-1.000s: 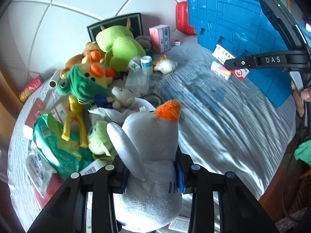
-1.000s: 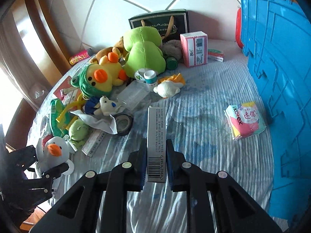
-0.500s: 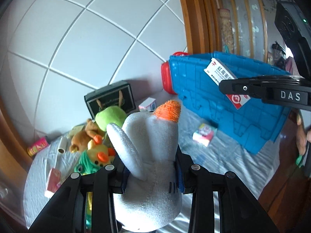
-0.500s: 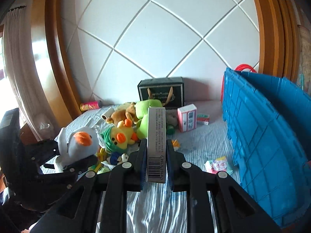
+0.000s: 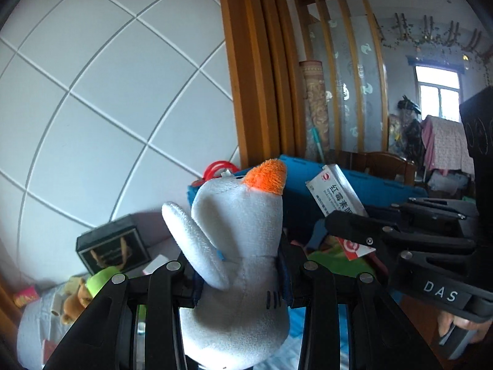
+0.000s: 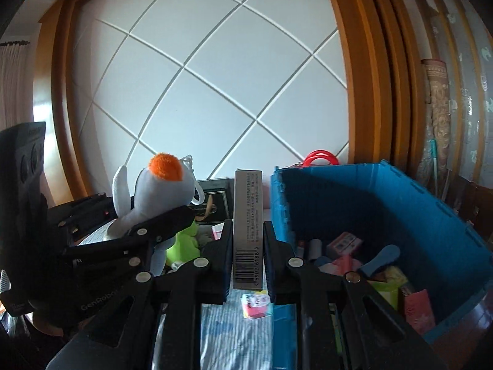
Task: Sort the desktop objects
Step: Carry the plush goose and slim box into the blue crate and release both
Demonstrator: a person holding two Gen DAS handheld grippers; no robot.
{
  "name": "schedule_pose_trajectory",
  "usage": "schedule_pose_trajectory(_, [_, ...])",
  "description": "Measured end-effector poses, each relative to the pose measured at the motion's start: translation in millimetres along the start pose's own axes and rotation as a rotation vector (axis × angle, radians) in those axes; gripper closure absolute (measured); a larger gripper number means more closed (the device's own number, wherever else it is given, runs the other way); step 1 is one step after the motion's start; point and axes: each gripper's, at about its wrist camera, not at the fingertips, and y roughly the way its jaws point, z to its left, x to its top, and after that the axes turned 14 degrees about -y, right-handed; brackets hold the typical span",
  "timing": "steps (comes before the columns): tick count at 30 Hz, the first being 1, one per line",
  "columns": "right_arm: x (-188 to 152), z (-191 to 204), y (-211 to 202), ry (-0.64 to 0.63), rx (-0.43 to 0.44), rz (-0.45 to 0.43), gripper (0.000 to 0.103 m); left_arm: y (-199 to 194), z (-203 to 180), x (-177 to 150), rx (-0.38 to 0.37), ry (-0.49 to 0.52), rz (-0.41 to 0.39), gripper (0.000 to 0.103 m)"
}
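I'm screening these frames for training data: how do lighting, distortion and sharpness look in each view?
Left wrist view: fisheye bends the wall grooves; the bright far window is blown out; the grey plush bird with orange beak is sharp. Right wrist view: window glare at left, the blue plastic crate half in shadow, the barcode on the narrow grey carton readable.

Blue crate (image 6: 385, 212) open-topped — left gripper (image 6: 160, 225) alongside
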Motion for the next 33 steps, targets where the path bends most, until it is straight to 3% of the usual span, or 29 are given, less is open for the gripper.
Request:
schedule_pose_trajectory(8, [-14,-118,-11,0.085,-0.084,0.032,0.086,64,-83,16,-0.011,0.009,0.039,0.067])
schedule_pose_trajectory(20, [-35,-184,12,0.153,-0.148,0.074,0.086,116,-117,15,0.061,0.002,0.133,0.064])
schedule_pose_trajectory(21, [-35,-187,13,0.159,-0.159,0.074,0.085,117,-118,16,0.069,0.002,0.136,0.061])
schedule_pose_trajectory(23, [-35,-193,15,0.167,-0.177,0.076,0.085,117,-120,18,0.08,0.003,0.131,0.047])
schedule_pose_trajectory(24, [-35,-195,15,0.169,-0.188,0.076,0.085,115,-122,20,0.084,0.003,0.119,0.031])
schedule_pose_trajectory(25, [-35,-196,14,0.169,-0.194,0.073,0.081,113,-123,22,0.088,0.002,0.107,0.028])
schedule_pose_trajectory(27, [-34,-197,11,0.17,-0.21,0.066,0.062,109,-126,25,0.091,0.0,0.088,0.028])
schedule_pose_trajectory(28, [-33,-196,9,0.165,-0.225,0.06,0.046,108,-127,27,0.091,-0.003,0.086,0.028])
schedule_pose_trajectory(29, [-32,-195,7,0.157,-0.236,0.058,0.039,106,-128,28,0.094,-0.006,0.086,0.028])
schedule_pose_trajectory(33, [-27,-188,-5,0.141,-0.226,0.023,0.039,95,-128,27,0.104,-0.01,0.058,0.028])
